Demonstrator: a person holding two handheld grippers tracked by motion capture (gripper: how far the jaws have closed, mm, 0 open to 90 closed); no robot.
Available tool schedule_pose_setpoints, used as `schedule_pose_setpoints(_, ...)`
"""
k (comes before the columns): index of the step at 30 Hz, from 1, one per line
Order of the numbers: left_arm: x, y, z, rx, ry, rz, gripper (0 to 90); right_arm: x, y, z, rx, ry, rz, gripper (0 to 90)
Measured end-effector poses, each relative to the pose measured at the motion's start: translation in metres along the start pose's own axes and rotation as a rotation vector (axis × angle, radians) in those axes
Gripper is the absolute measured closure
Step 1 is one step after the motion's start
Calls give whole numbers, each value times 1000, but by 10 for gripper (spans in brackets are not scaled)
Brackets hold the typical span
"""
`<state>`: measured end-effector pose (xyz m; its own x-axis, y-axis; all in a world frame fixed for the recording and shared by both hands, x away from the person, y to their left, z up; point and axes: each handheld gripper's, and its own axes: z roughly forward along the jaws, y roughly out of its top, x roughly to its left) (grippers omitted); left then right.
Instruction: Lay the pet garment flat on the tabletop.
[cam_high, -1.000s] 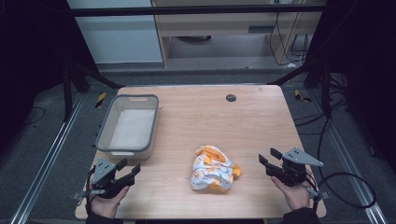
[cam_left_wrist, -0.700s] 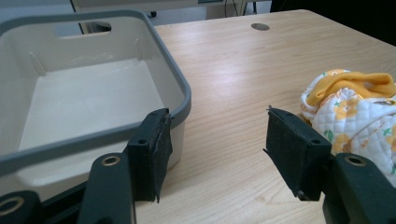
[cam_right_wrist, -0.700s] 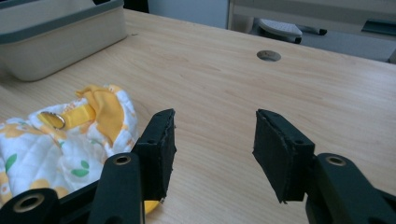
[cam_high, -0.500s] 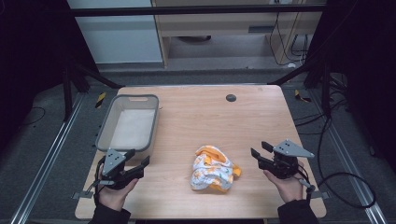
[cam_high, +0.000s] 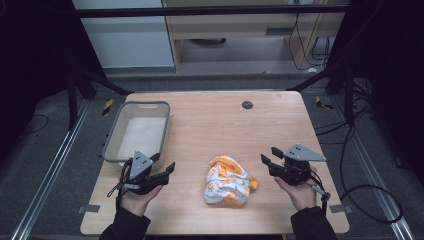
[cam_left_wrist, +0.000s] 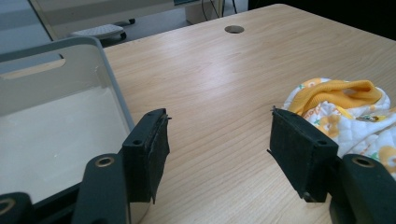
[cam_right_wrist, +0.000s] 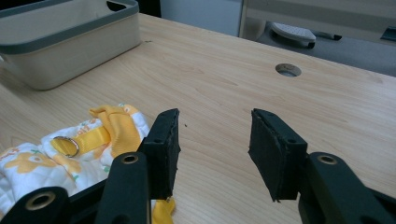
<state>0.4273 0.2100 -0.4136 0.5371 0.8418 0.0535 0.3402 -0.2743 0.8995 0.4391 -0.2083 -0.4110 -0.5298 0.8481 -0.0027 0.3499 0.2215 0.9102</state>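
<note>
Both closing in on the crumpled cloth (cam_high: 228, 181): left gripper (cam_high: 162, 170) just spread wide, right gripper (cam_high: 268, 161) narrowing (both empty); grab looks imminent.

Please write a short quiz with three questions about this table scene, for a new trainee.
1. True or false: the left gripper holds the cloth.
2. What lies between the two grippers?
3. The bin is: A) full of cloth, B) empty, C) upside down.

Key:
1. False; its jaws are open on nothing.
2. The crumpled white and orange cloth, on the table, with the right gripper at its other side.
3. B
</note>
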Motion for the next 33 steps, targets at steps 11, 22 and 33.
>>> schedule_pose_setpoints(11, -6, 6, 28, 27, -12, 31, 422, 8, 5, 15, 28, 26, -31, 522)
schedule_pose_setpoints(22, -10, 6, 52, 57, -42, 37, 451, 10, 2, 24, 58, 44, -49, 529)
schedule_pose_setpoints(33, -23, 5, 71, 82, -88, 59, 466, 17, -5, 33, 92, 73, -77, 565)
